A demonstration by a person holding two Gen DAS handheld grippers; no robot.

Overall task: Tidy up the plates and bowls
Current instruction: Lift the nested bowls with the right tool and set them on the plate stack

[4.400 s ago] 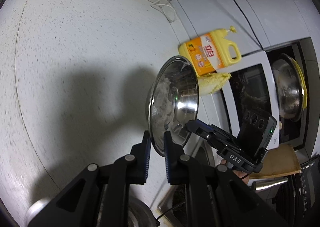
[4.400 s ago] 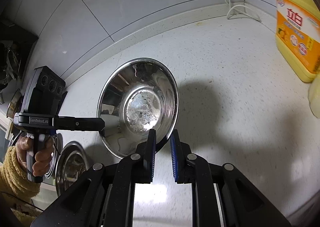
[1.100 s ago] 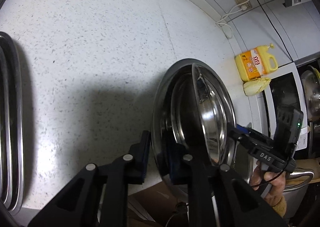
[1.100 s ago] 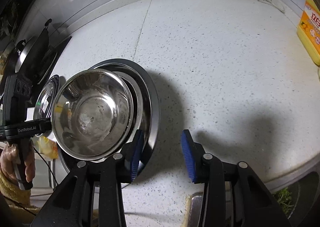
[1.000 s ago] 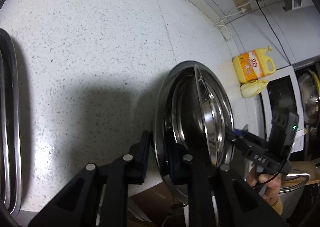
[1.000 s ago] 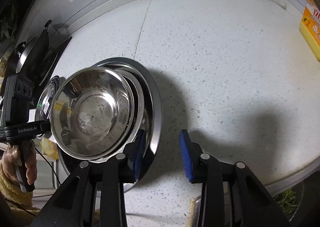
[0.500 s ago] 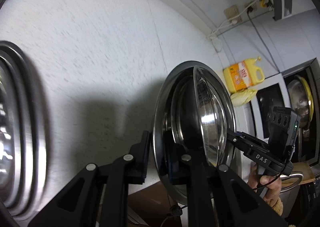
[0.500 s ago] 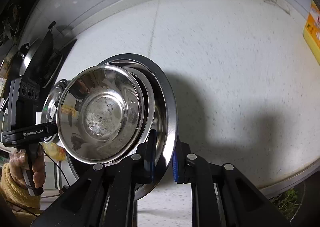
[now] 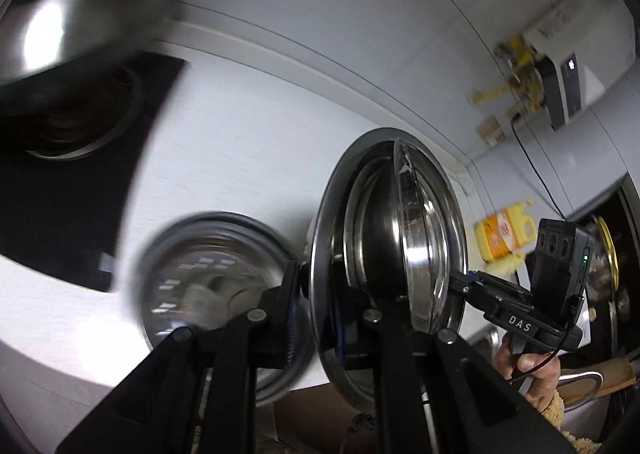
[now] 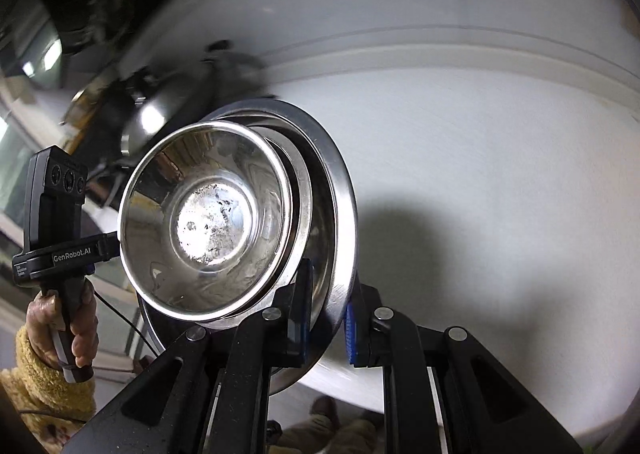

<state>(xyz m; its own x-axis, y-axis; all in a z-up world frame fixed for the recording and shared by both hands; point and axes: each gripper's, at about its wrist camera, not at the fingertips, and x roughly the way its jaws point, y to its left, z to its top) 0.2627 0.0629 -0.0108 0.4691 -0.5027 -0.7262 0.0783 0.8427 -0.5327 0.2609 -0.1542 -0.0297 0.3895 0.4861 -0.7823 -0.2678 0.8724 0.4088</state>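
A stack of nested steel bowls is held in the air between both grippers. In the left wrist view my left gripper is shut on the rim of the large outer bowl, with smaller bowls nested inside. In the right wrist view my right gripper is shut on the opposite rim of the large outer bowl; the inner bowl faces the camera. Another steel plate lies blurred on the counter to the left of my left gripper.
A dark stovetop with a steel pot lid sits at the left. A yellow detergent jug stands at the far right by the wall. The white counter runs behind the stack.
Both grippers have carried the stacked bowls leftward toward the stovetop and the steel plate. The right gripper, open a second ago, has shut on the outer bowl's rim.
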